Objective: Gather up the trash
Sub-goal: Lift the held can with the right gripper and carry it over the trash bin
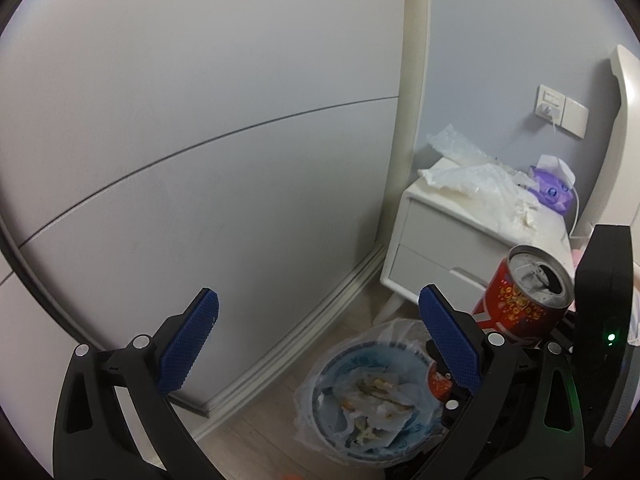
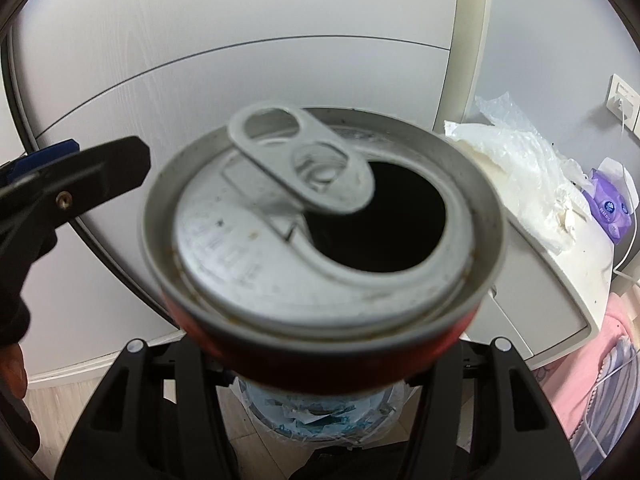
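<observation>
A red drink can (image 2: pixel 320 224) with an open silver top fills the right wrist view; my right gripper (image 2: pixel 320 364) is shut on it, its fingertips hidden behind the can. The can also shows in the left wrist view (image 1: pixel 524 296), held above a blue trash bin (image 1: pixel 372 396) lined with a clear bag and holding crumpled tissues. The bin shows below the can in the right wrist view (image 2: pixel 320 416). My left gripper (image 1: pixel 316 344) is open and empty, left of the can and above the bin. Crumpled white paper and plastic (image 1: pixel 476 176) lie on the nightstand.
A white nightstand (image 1: pixel 440 236) with two drawers stands right of the bin against a grey wall. A purple tissue pack (image 1: pixel 554 192) sits on it. A white wardrobe panel (image 1: pixel 200 160) is on the left. A wall socket (image 1: pixel 562 110) holds a cable. Pink bedding (image 2: pixel 600 380) is far right.
</observation>
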